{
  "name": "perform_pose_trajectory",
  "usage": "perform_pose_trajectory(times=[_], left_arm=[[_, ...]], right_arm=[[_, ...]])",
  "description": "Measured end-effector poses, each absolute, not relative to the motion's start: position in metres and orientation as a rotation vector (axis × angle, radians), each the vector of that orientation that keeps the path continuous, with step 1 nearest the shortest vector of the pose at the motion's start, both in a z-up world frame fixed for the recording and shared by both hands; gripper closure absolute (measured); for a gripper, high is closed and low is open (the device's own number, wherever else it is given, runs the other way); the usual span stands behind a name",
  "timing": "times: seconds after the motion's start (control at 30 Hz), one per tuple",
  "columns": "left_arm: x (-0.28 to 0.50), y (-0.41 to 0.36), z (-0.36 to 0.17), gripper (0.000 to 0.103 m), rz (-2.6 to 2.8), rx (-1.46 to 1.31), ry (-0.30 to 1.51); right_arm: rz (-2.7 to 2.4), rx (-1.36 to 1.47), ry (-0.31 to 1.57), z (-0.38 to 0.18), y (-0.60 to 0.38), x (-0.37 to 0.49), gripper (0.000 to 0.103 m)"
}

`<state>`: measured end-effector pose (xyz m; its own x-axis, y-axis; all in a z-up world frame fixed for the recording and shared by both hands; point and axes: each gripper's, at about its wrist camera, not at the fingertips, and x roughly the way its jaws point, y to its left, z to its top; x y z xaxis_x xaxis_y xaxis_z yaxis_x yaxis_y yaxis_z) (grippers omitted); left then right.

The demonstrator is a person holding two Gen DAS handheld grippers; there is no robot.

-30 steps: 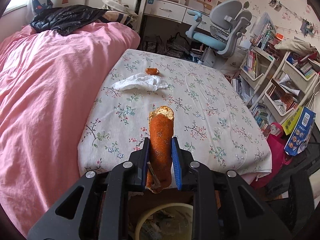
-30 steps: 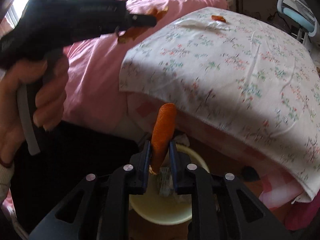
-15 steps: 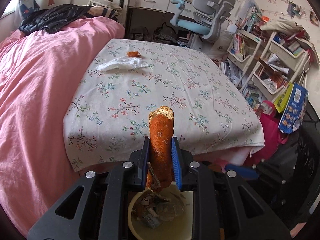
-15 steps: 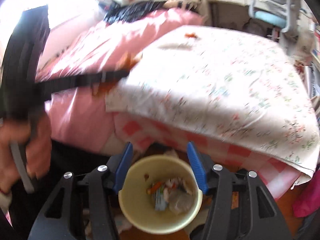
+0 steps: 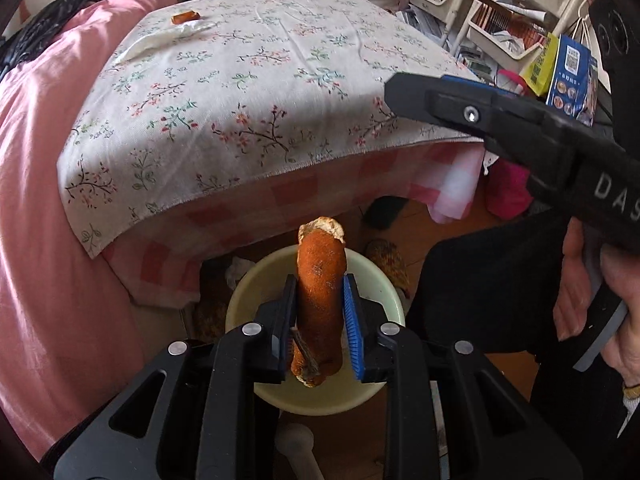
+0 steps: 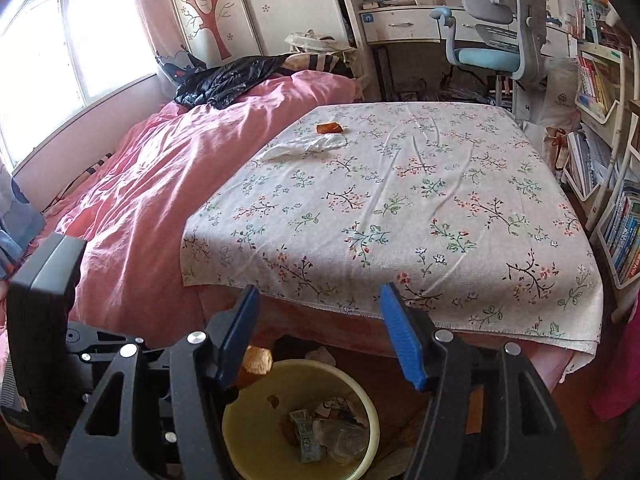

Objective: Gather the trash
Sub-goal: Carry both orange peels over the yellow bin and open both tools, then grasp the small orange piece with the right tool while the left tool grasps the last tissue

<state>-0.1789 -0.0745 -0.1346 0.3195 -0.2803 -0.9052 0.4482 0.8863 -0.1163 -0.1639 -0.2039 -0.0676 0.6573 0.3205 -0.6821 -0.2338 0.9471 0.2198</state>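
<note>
My left gripper (image 5: 319,304) is shut on a long orange peel (image 5: 320,280) and holds it above the pale yellow trash bin (image 5: 256,292) on the floor. My right gripper (image 6: 320,320) is open and empty above the same bin (image 6: 244,424), which holds several scraps. A small orange peel piece (image 6: 329,128) and a crumpled white tissue (image 6: 308,145) lie at the far left of the floral cloth (image 6: 400,200); both also show in the left wrist view, the peel piece (image 5: 185,17) and the tissue (image 5: 160,38). The right gripper's body (image 5: 520,128) crosses the left wrist view.
A pink duvet (image 6: 160,168) covers the bed to the left. A desk chair (image 6: 496,40) and bookshelves (image 6: 600,120) stand at the back and right. A slipper (image 5: 386,258) lies on the floor by the bin.
My right gripper dropped its orange peel into the bin, opened and tilted up. My left gripper moved back off the cloth, with its peel over the bin.
</note>
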Motion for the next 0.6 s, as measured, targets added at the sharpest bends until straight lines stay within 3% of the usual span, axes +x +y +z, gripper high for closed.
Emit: perform_pose_trajectory(times=[0.03, 0.1, 0.17, 0.4, 0.6], left_arm=[[-0.181, -0.075, -0.134, 0.073, -0.483, 0.171, 1.145], [-0.184, -0.075, -0.129, 0.05, -0.478, 0.174, 1.112], [-0.185, -0.074, -0.123, 0.04, -0.463, 0.167, 1.067], [-0.182, -0.059, -0.107, 0.029, -0.408, 0.094, 0.96], [-0.174, -0.04, -0.093, 0.027, -0.334, 0.004, 0.887]], right_arm=[[0.316, 0.111, 0.793, -0.067, -0.203, -0.164, 0.042], [0.317, 0.103, 0.79, -0.068, -0.204, -0.167, 0.042], [0.316, 0.097, 0.788, -0.069, -0.203, -0.167, 0.042], [0.311, 0.089, 0.79, -0.07, -0.202, -0.169, 0.041], [0.314, 0.074, 0.794, -0.07, -0.199, -0.17, 0.041]])
